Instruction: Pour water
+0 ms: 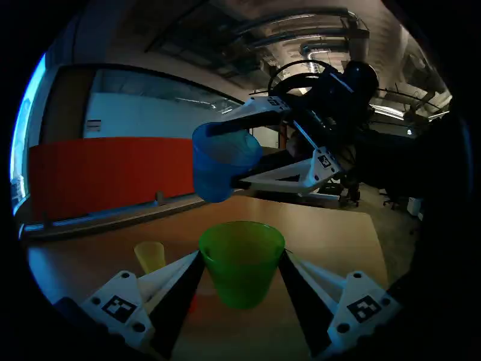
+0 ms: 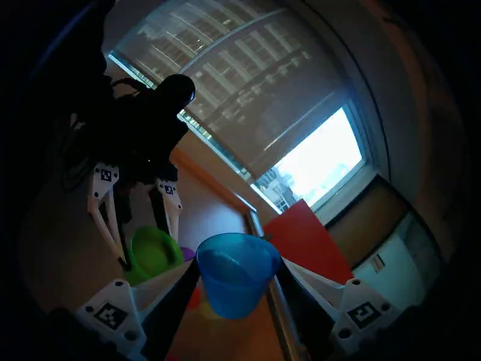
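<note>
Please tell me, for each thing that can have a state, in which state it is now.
green cup, upright, open side up, contents cannot be told.
blue cup, tilted, held in the air above the green cup.
yellow cup, upright on the table, not held.
left gripper, shut on the green cup.
right gripper, shut on the blue cup.
</note>
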### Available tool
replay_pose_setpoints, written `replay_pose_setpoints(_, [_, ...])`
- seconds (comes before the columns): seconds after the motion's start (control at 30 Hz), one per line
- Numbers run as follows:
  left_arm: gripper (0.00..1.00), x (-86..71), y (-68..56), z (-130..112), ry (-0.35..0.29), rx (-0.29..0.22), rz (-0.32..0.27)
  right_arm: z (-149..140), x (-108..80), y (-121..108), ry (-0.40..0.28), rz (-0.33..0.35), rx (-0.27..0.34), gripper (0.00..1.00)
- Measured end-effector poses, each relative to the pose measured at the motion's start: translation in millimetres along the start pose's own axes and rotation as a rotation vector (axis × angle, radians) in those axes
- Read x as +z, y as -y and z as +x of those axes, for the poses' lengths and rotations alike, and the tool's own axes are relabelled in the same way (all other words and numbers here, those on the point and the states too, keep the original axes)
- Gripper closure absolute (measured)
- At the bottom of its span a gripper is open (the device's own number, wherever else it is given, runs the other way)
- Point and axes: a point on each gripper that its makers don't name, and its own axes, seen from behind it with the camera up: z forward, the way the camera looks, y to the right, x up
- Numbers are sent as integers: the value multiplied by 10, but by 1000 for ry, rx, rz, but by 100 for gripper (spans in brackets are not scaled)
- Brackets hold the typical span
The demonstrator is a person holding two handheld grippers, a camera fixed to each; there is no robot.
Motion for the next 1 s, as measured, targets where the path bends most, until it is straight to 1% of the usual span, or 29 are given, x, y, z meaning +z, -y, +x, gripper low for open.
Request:
replay_pose_setpoints(0.5, [15, -5, -4, 19, -6, 2, 0, 10, 50, -25, 28, 6, -110, 9])
replay_pose_setpoints(1.0, [15, -3, 10, 4, -7, 0, 3, -10, 95, -64, 40, 3, -175, 9])
